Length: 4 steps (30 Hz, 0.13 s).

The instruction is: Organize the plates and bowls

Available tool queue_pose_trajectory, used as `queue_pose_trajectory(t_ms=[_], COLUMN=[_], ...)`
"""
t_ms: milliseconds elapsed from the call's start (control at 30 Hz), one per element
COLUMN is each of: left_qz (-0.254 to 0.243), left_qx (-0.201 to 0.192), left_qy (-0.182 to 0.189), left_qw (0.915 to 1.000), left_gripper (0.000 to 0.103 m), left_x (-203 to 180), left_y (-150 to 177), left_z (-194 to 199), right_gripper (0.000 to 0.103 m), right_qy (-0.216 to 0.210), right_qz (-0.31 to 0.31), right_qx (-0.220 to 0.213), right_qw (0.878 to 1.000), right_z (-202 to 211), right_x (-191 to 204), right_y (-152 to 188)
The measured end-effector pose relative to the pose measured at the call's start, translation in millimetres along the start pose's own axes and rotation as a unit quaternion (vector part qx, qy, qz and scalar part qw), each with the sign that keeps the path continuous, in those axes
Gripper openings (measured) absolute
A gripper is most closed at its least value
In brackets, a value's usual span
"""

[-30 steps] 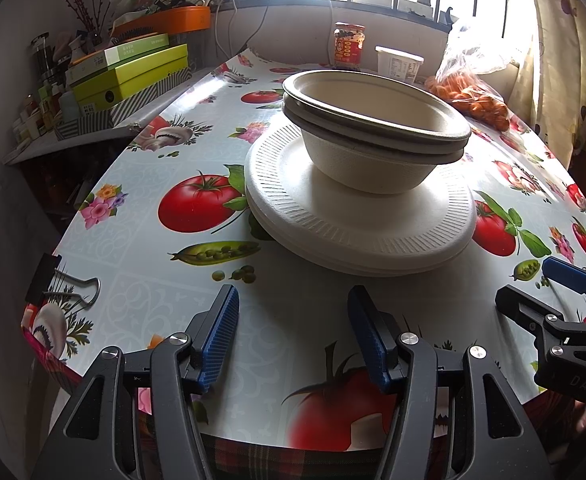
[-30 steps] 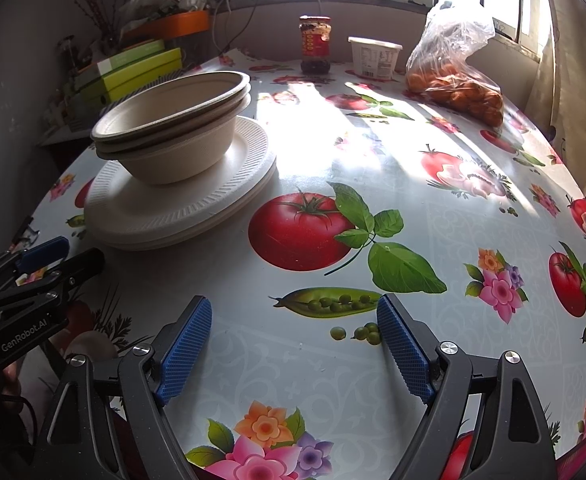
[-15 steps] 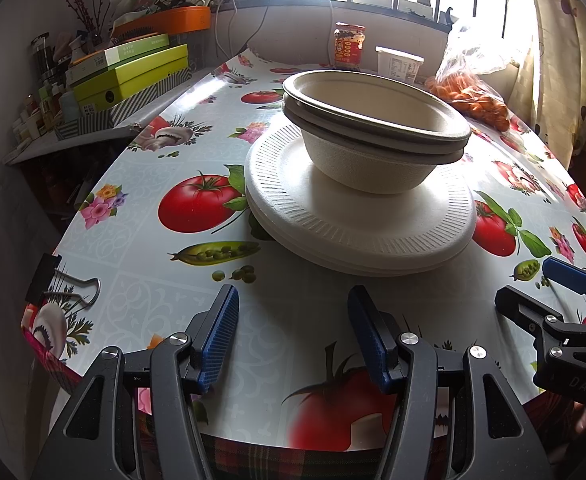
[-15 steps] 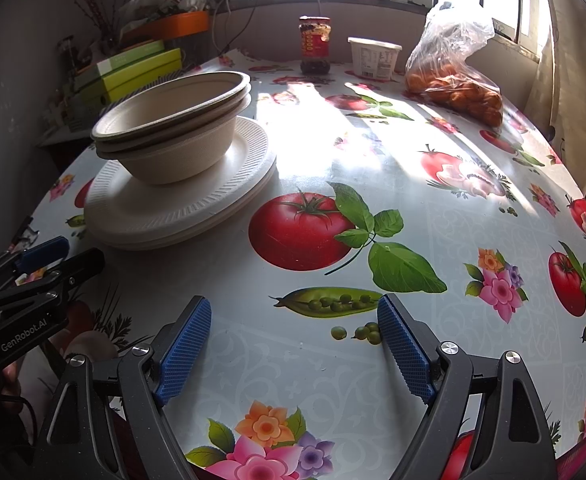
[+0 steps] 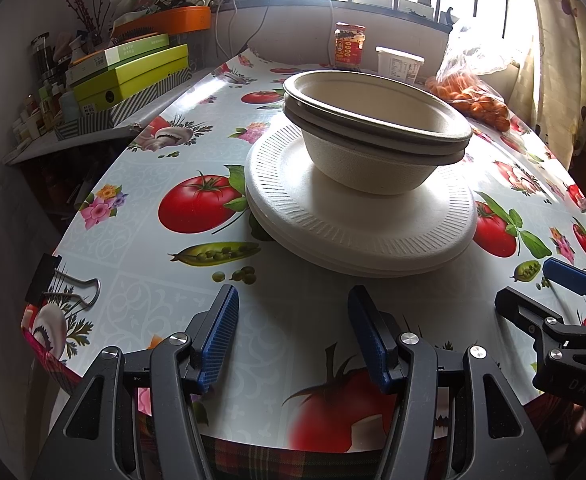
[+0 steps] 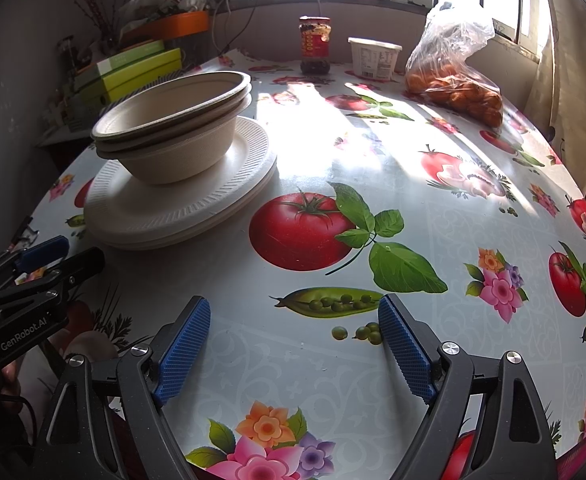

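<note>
1. The nested bowls (image 5: 377, 136) sit on the stack of plates (image 5: 357, 232), centred toward the far left part of the plates, on the table (image 5: 293, 320) with its tomato-print oilcloth
2. The left gripper (image 5: 293, 320) hangs over the near edge of the table, just short of the plates, its jaws spread apart and holding nothing
3. The right gripper (image 6: 293, 332) hangs over the near right part of the table, well apart from the stack, its jaws wide apart and empty too
4. Judging from how things lie, the crockery looks already gathered into one pile, or the pile is yet to be taken apart; which of the two I cannot tell
5. Risk: the bowls look light and pulp-like, so a pinch on one rim could lift only the top bowl or drag both askew
6. Risk: the oilcloth looks glossy, so a push on the plates' rim may slide the whole pile toward the far jar (image 6: 315, 46) and tub (image 6: 373, 58)
7. Risk: the grippers are near each other at the near edge, so a reach across could knock them together
</note>
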<state>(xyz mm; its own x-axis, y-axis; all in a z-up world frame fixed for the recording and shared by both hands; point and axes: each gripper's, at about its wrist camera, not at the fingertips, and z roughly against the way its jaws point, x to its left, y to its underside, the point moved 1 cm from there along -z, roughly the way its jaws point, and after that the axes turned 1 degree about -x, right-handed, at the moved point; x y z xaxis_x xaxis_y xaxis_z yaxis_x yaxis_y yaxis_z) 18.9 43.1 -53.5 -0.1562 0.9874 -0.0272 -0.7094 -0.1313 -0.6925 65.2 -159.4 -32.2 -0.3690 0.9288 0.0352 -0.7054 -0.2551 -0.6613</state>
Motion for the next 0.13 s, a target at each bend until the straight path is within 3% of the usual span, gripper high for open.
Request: queue_pose_trajectory(t_ms=[133], left_qz=[0.0], left_qx=[0.0], left_qy=[0.0], left_qw=[1.0], left_gripper=[0.058], left_x=[-0.1], left_y=[0.1], left_z=[0.0], right_gripper=[0.087], right_qy=[0.0], right_qz=[0.0], right_qx=[0.0], right_qw=[1.0], right_z=[-0.1], right_x=[-0.1], right_y=[0.1])
